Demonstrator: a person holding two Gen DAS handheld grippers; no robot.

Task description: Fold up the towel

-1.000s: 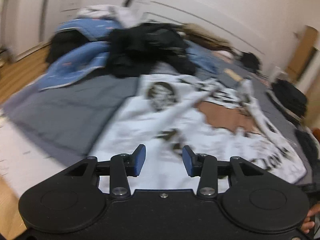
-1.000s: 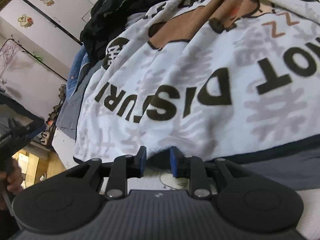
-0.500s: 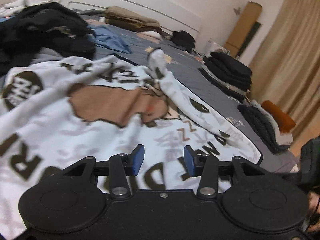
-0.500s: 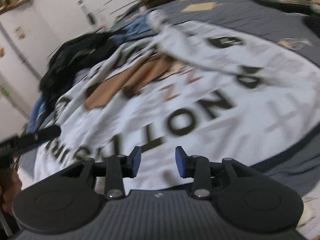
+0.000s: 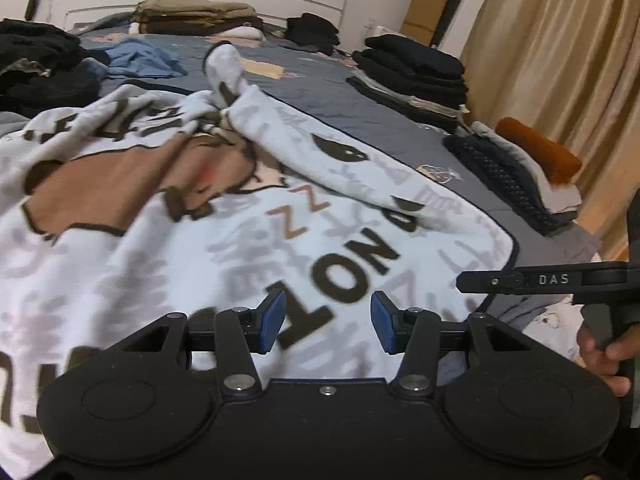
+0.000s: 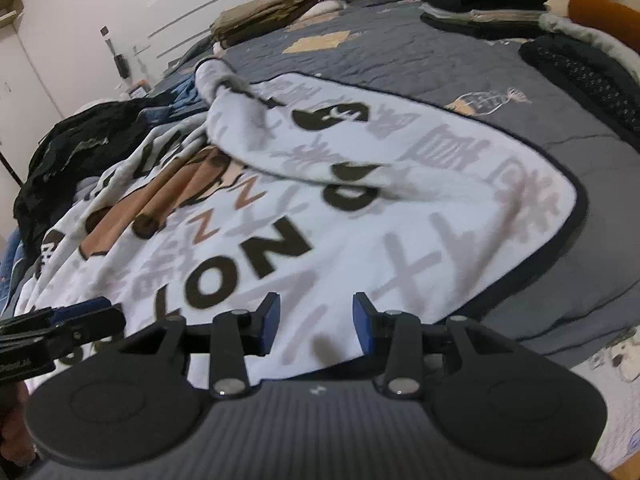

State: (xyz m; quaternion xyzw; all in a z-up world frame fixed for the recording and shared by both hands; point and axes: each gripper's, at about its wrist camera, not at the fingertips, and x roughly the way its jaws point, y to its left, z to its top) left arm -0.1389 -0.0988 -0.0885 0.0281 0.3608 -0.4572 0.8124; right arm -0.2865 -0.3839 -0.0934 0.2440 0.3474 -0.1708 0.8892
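lying spread on the bed [image 5: 400,120], far corner flopped back over itself, the towel [image 5: 224,248] runs left-right; near hem sits just ahead of left claw [image 5: 328,322] and right claw [image 6: 316,322], both open, empty.

There is one towel [image 5: 168,248], white with dark letters, and one bed [image 5: 360,96] with a grey cover. Two grippers are in view, the left gripper [image 5: 328,322] and the right gripper [image 6: 316,322], each with two blue pads. Three piles of folded clothes [image 5: 416,76] lie along the right edge, one brown pile [image 5: 196,14] lies at the headboard, and one black heap [image 5: 36,60] is on the left. One hand [image 5: 604,352] shows.
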